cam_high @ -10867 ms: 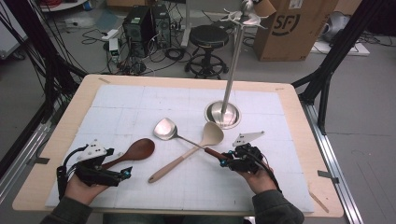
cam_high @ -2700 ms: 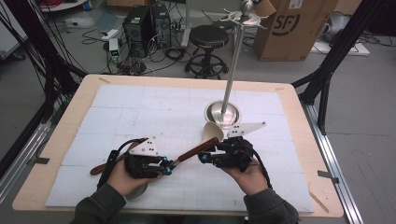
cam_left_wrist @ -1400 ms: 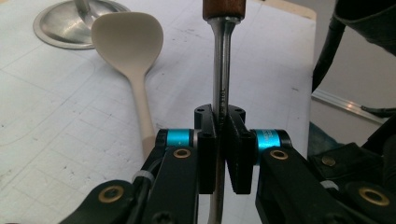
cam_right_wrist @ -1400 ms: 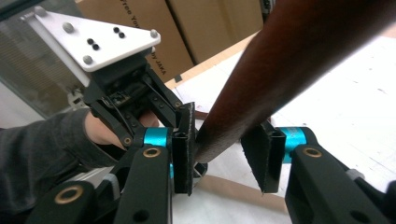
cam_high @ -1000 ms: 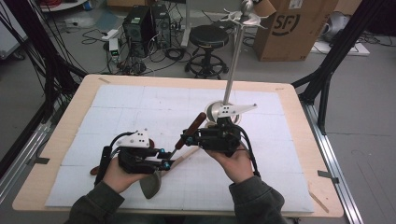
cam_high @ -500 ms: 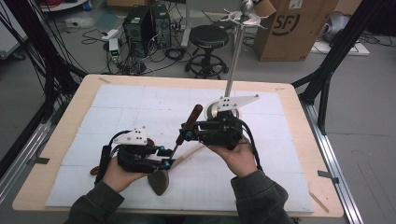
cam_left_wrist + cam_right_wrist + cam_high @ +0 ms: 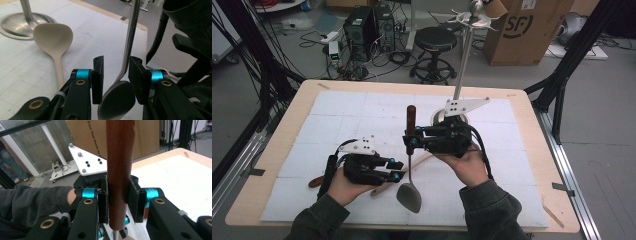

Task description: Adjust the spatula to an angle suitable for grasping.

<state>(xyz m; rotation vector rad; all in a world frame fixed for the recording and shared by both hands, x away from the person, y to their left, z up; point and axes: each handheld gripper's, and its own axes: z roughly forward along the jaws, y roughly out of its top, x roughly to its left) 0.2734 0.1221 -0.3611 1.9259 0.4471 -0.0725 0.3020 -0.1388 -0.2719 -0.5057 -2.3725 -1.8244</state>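
Since the earlier frames, the right gripper (image 7: 411, 141) has lifted the metal ladle (image 7: 409, 196) off the mat and swung it from slanted to upright, brown wooden handle (image 7: 411, 116) on top, bowl hanging down. From the high view, the left gripper (image 7: 395, 170) sits low just to the left of that bowl, and a pale wooden spoon (image 7: 384, 187) lies on the white mat (image 7: 337, 115) right under both grippers; a dark brown spoon (image 7: 316, 181) pokes out behind the left hand. Stand base (image 7: 439, 118) is just behind the right gripper. Left gripper view: its jaws have just been closing a bit, but the pads (image 7: 98, 80) aren't pressing anything; the ladle's thin steel stem (image 7: 130, 40) and bowl (image 7: 117, 100) sit in the gap between them with daylight on both sides, so it's open around it. The pale spoon (image 7: 53, 37) lies ahead and to the left, near the stand base (image 7: 22, 22). Right gripper view: jaws clamped tight on the wooden handle (image 7: 120, 170), which stands straight up between the pads (image 7: 103, 200), its bottom end just below them.
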